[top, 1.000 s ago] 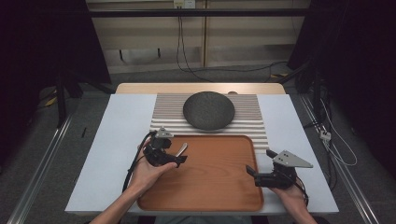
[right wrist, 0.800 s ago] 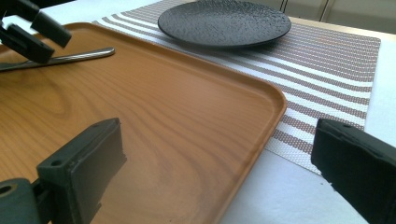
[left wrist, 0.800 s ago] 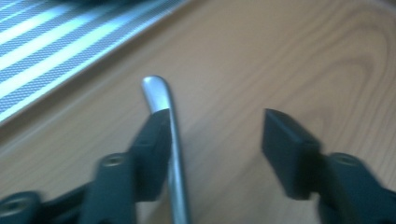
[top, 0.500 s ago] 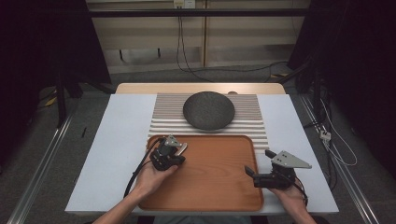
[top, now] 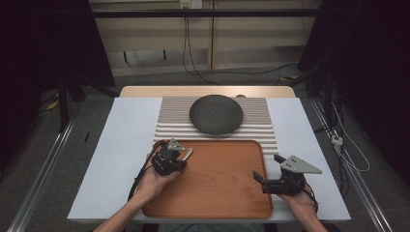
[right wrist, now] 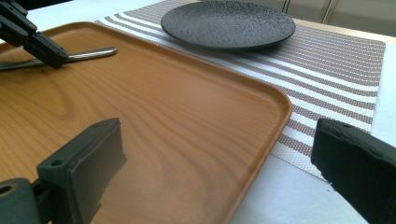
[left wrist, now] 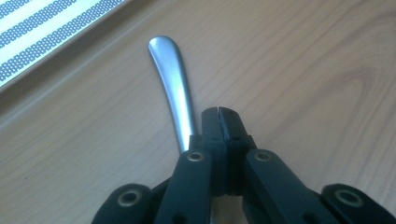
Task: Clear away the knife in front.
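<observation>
A metal utensil handle (left wrist: 172,84) lies on the wooden tray (top: 217,193) near its far left corner, seen as a short silver piece (top: 187,153) in the high view. My left gripper (left wrist: 219,113) rests on the tray with its jaws shut together; the handle runs along the outside of its left jaw and under it, not between the pads. The high view shows that gripper (top: 179,160) in the person's left hand. My right gripper (right wrist: 217,140) stands open and empty over the tray's right edge (top: 267,166). Its view shows the left gripper (right wrist: 51,56) by the handle (right wrist: 88,55).
A dark round plate (top: 216,114) sits on a striped placemat (top: 261,121) beyond the tray. In the right gripper view the plate (right wrist: 228,23) and mat (right wrist: 327,60) lie past the tray's raised rim (right wrist: 280,107). A white cover (top: 121,145) lies under everything.
The left gripper's jaws have come together beside the utensil handle and the hand shifted slightly over it. The right gripper has stayed where it was.
</observation>
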Demonstrator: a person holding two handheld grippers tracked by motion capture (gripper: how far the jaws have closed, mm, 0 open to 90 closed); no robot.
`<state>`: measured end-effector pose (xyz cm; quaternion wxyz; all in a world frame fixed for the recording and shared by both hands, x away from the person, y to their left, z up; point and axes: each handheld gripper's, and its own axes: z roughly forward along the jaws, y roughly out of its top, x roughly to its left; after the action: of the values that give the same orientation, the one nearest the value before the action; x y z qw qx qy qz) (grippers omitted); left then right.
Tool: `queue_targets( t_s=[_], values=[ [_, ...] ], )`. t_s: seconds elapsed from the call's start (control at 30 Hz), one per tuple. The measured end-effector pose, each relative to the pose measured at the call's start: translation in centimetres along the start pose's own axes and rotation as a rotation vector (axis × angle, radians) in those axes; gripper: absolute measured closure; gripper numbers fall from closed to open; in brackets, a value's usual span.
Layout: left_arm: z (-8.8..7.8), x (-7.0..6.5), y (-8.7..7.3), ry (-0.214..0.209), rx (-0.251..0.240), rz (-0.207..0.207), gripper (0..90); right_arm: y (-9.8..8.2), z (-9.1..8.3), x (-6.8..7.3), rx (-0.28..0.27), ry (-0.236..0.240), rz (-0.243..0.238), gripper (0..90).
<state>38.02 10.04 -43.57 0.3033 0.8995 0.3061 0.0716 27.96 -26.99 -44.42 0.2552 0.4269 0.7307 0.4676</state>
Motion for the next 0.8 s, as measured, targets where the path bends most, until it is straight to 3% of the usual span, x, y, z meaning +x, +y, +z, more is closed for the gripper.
queue_targets(
  t_s=[0.43, 0.8],
  values=[
    [-0.52, 0.23, -0.23, 0.051, 0.031, 0.004, 90.0, -0.01, -0.06, 0.05, 0.000, -0.001, -0.003, 2.3],
    [-0.97, 0.86, -0.73, 0.063, 0.036, -0.003, 90.0, -0.03, -0.12, 0.04, -0.001, 0.001, 0.003, 2.3]
  ],
)
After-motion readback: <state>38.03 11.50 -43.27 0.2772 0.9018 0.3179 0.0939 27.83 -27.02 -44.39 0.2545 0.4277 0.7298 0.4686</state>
